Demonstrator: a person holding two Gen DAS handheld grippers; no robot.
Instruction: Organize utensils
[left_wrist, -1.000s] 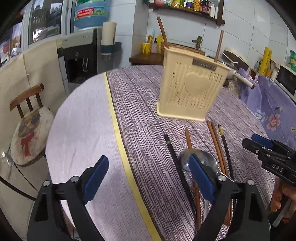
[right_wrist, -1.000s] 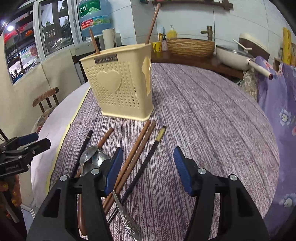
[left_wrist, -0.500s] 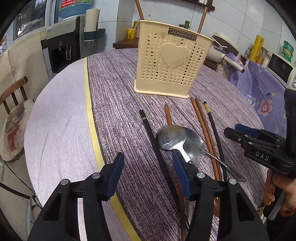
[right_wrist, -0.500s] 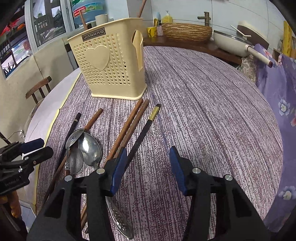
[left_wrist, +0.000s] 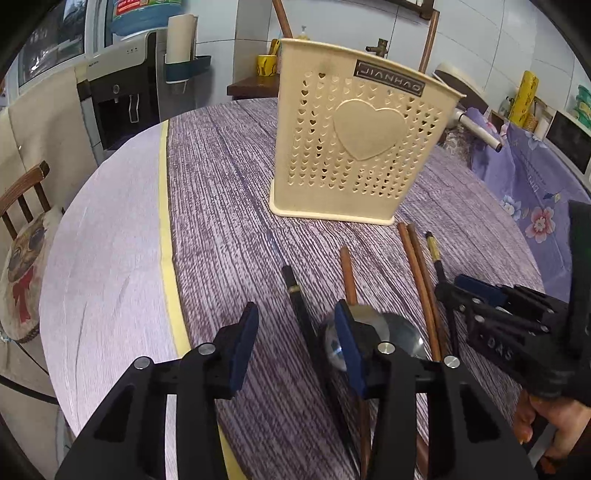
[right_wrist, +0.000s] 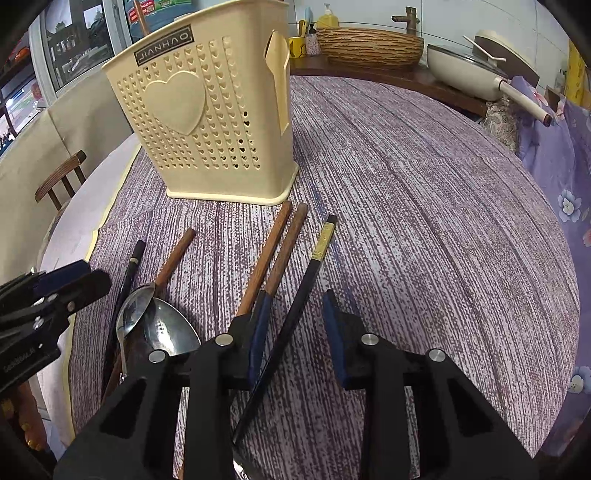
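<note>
While our left gripper (left_wrist: 295, 332) hangs low over the table (left_wrist: 229, 206), its jaws have just been narrowing around a black chopstick (left_wrist: 301, 306), pads not touching it. Beside it lie two spoons (right_wrist: 162, 325) and brown chopsticks (right_wrist: 273, 258). Our right gripper (right_wrist: 295, 325) has likewise been narrowing astride a gold-banded chopstick (right_wrist: 310, 273), untouched. Behind stands the cream holder (right_wrist: 207, 122).

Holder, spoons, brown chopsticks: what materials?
Holder: cream moulded plastic by the look, matte, with punched heart holes. Spoons: polished metal, likely steel, mirror reflections. Brown chopsticks: probably wood, visible grain, dull finish.
</note>
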